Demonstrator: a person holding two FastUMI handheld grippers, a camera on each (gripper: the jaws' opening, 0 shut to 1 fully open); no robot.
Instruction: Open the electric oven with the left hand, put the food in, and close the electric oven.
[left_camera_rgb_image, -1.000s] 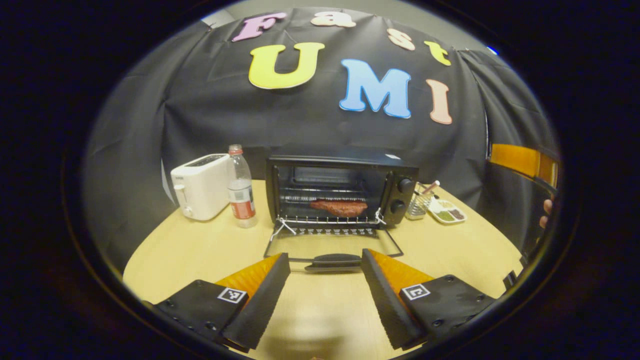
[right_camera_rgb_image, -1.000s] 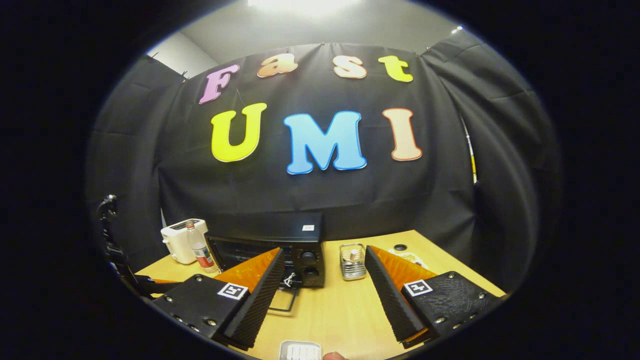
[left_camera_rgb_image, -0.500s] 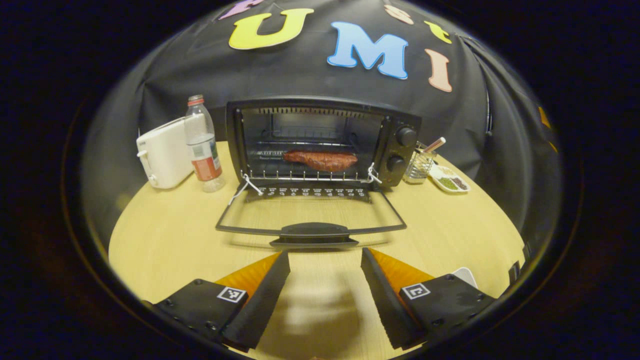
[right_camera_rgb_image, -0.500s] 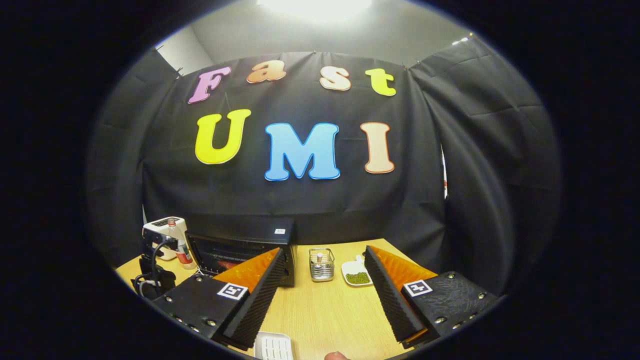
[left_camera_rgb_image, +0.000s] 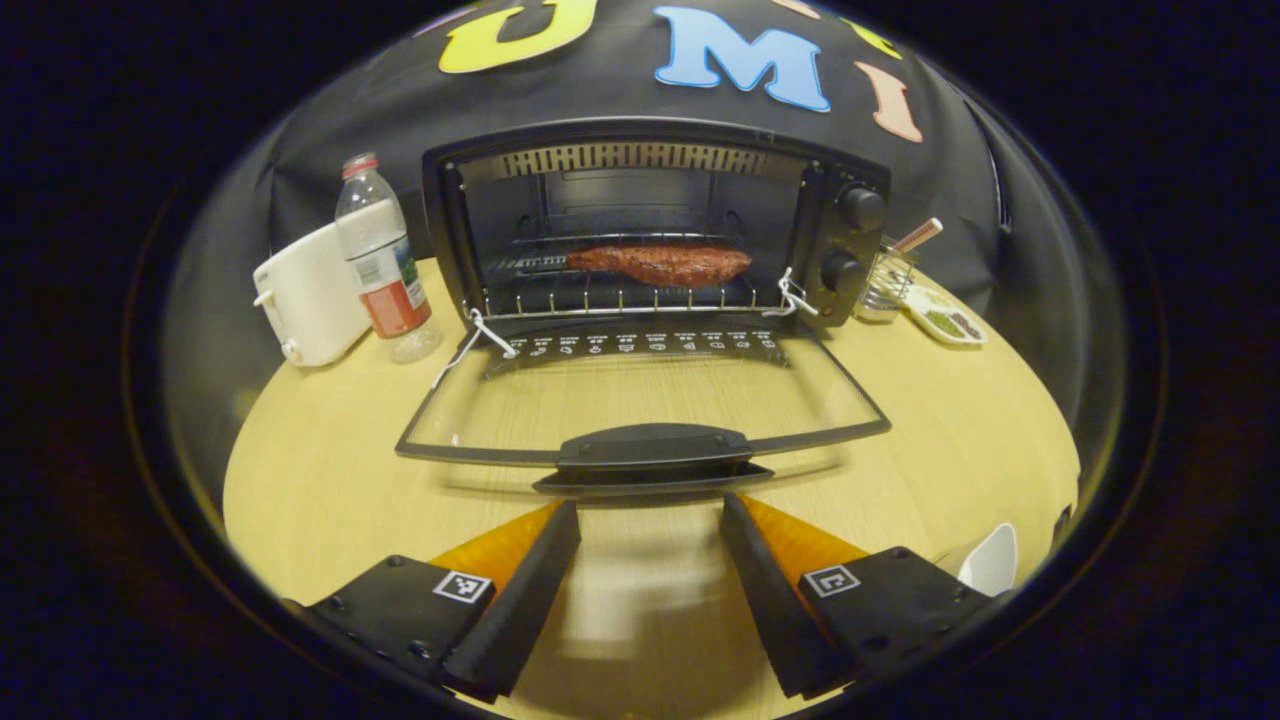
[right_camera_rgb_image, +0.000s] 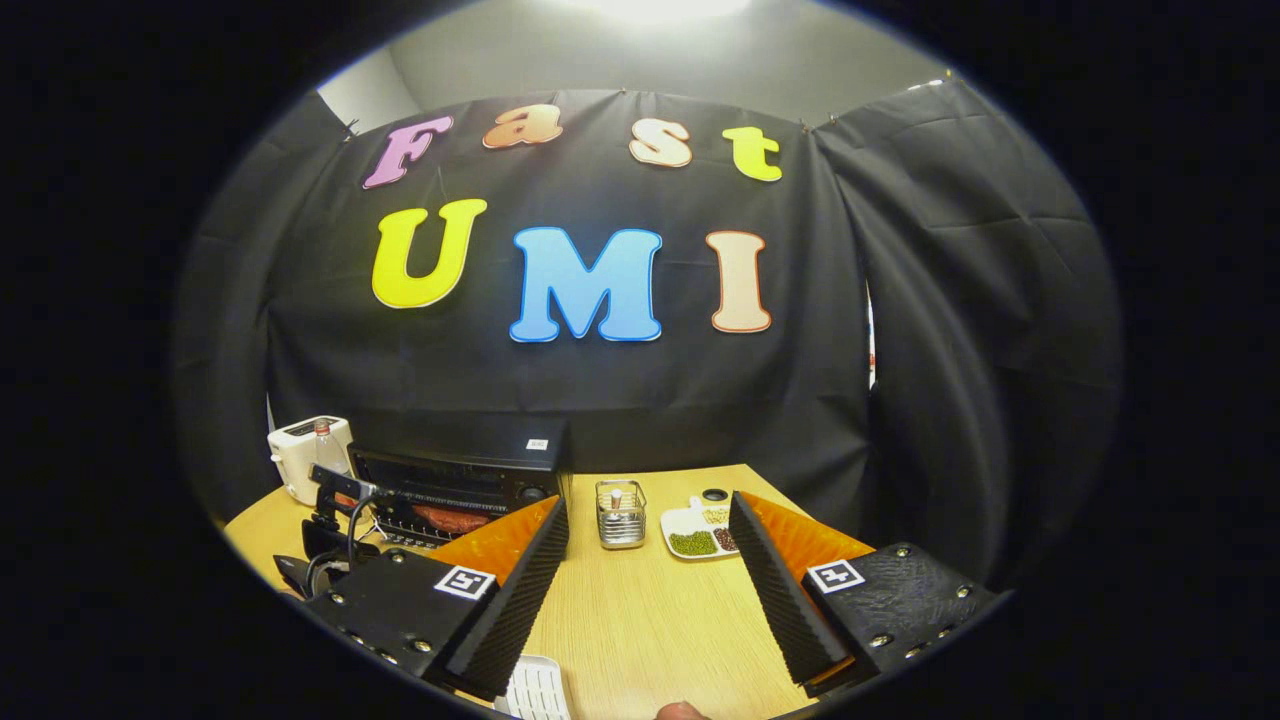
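The electric oven (left_camera_rgb_image: 655, 225) sat at the back of the counter (left_camera_rgb_image: 330, 460) with its glass door (left_camera_rgb_image: 640, 400) dropped all the way down flat, and the food (left_camera_rgb_image: 660, 264), a reddish slab of meat, was already lying on the wire rack inside, so I'd say the only job left was shutting it. That explains where the left gripper (left_camera_rgb_image: 650, 545) was: low over the counter, lined up dead centre on the door handle (left_camera_rgb_image: 655, 445), jaws spread wide with nothing in them, just short of the handle and not touching it. Looked like a setup to get under or around that handle and swing the door up. The right gripper (right_camera_rgb_image: 648, 560) was hanging back off to the side, jaws also wide apart and empty, probably just keeping out of the door's path. A toaster (left_camera_rgb_image: 305, 295) and a water bottle (left_camera_rgb_image: 380, 265) stood just left of the oven, near the door's corner, so the swing needed to stay clean.
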